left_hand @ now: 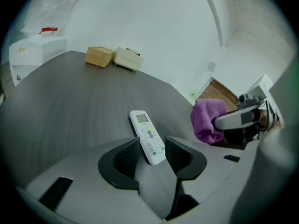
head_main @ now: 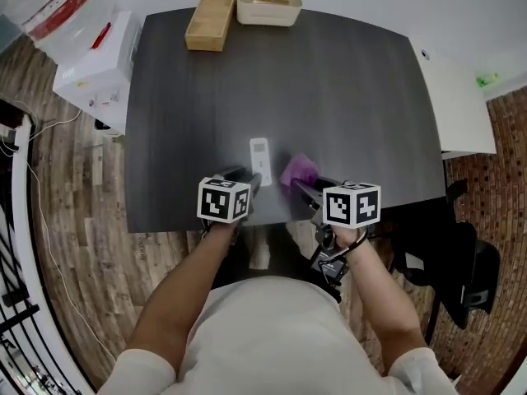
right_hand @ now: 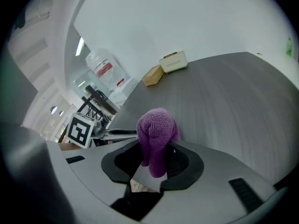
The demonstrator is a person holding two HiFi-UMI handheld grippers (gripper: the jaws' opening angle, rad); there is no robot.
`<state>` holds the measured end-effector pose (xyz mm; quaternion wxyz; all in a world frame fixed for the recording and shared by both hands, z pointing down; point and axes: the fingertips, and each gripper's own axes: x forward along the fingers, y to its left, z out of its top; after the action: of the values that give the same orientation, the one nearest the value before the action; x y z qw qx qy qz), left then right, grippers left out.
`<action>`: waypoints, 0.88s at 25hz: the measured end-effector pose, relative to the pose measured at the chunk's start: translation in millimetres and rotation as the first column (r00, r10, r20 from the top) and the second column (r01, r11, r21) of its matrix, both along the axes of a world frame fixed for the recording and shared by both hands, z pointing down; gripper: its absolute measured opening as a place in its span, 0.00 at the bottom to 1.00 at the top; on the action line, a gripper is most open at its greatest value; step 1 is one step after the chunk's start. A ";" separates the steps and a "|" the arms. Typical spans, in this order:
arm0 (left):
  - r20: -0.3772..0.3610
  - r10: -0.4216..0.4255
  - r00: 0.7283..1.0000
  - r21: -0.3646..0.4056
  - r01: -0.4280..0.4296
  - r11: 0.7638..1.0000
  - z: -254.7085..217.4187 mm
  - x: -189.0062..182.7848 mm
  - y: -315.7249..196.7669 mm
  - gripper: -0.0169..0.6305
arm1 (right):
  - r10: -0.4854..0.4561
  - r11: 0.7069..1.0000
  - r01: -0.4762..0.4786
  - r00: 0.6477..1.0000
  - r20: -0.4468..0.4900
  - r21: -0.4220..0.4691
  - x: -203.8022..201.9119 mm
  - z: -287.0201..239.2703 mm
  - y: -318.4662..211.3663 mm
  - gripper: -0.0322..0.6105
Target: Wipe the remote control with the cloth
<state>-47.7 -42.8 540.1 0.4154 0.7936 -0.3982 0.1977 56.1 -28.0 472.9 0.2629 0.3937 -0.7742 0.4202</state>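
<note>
The white remote control (head_main: 260, 160) lies flat on the dark table (head_main: 346, 81) near its front edge. My left gripper (head_main: 252, 179) has reached its near end. In the left gripper view the remote control (left_hand: 147, 135) sits between the two pads, which touch both of its long edges. Just to the right, my right gripper (head_main: 301, 186) is shut on a bunched purple cloth (head_main: 298, 170), held a little above the table beside the remote. The cloth (right_hand: 156, 139) bulges up out of the jaws in the right gripper view and shows as a purple cloth (left_hand: 208, 119) at the right in the left gripper view.
A wooden box (head_main: 210, 21) and a cream tray (head_main: 268, 5) stand at the table's far edge. A white cabinet (head_main: 99, 76) with a water bottle (head_main: 58, 11) stands left of the table, a white side surface (head_main: 457, 97) to the right, and a dark chair (head_main: 461, 270) at the near right.
</note>
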 end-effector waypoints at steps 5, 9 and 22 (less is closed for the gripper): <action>0.121 0.022 0.992 -0.020 -0.020 1.000 9.9 13.4 -5.9 0.37 | -0.039 0.999 0.039 0.999 -0.002 -0.013 -9.1 8.9 -32.7 0.24; 0.220 0.046 0.974 -0.020 -0.043 0.999 19.0 24.3 -10.2 0.49 | -0.081 0.996 0.081 0.997 -0.003 -0.036 -18.0 17.6 -48.4 0.24; 0.295 -0.076 0.952 -0.022 0.086 0.996 38.5 20.9 -16.0 0.41 | -0.410 0.910 0.404 0.910 -0.062 -0.096 -89.2 44.8 -69.2 0.24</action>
<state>-26.8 -58.8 578.5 0.3729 0.7312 -0.4843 0.3030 -33.1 -97.3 517.7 0.3916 0.2293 -0.8102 0.3710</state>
